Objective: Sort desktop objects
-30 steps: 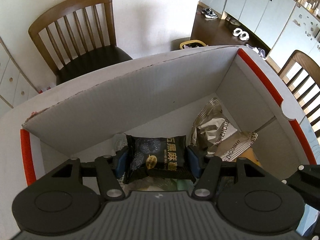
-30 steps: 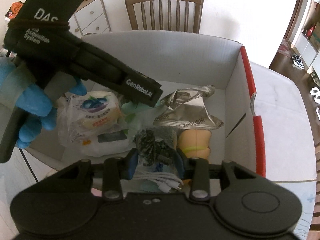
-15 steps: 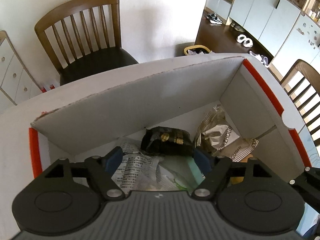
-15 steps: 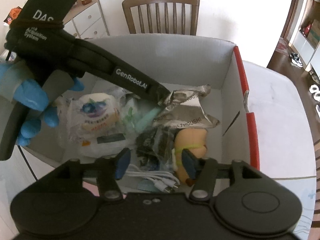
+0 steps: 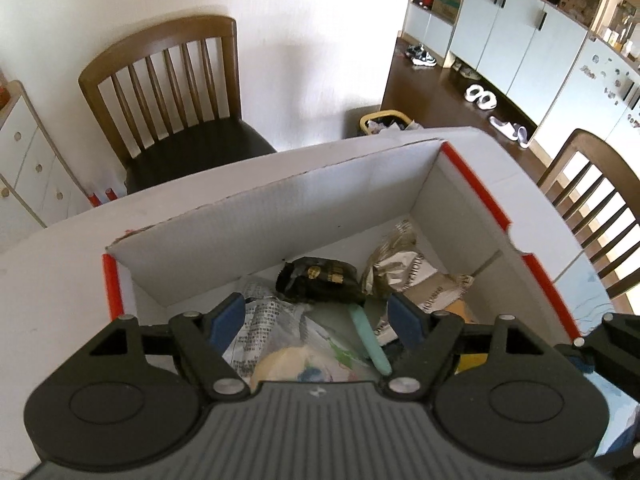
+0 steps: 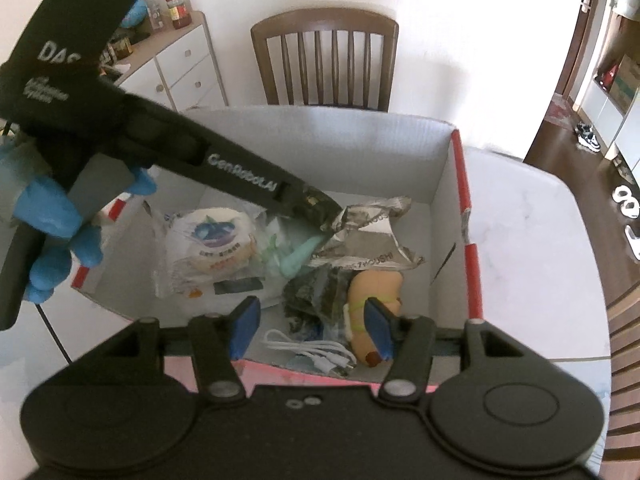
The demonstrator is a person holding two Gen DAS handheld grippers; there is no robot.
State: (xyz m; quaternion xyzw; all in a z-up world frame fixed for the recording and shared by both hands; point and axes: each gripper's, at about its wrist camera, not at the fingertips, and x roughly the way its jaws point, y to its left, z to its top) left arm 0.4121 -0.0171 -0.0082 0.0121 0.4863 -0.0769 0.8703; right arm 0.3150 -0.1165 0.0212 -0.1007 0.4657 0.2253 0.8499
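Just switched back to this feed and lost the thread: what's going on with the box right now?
A person in blue gloves holds a gripper in each hand above the white cardboard box. Both the left gripper and right gripper are open and empty. Inside the box lie a black snack packet, a silver foil packet, a blueberry bun, a white cable and a small plush toy.

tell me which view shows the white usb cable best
The right wrist view. The white usb cable lies coiled in full sight at the near end of the box, between the right gripper's open fingers. The left wrist view shows none of it; the left gripper's own body covers that end.
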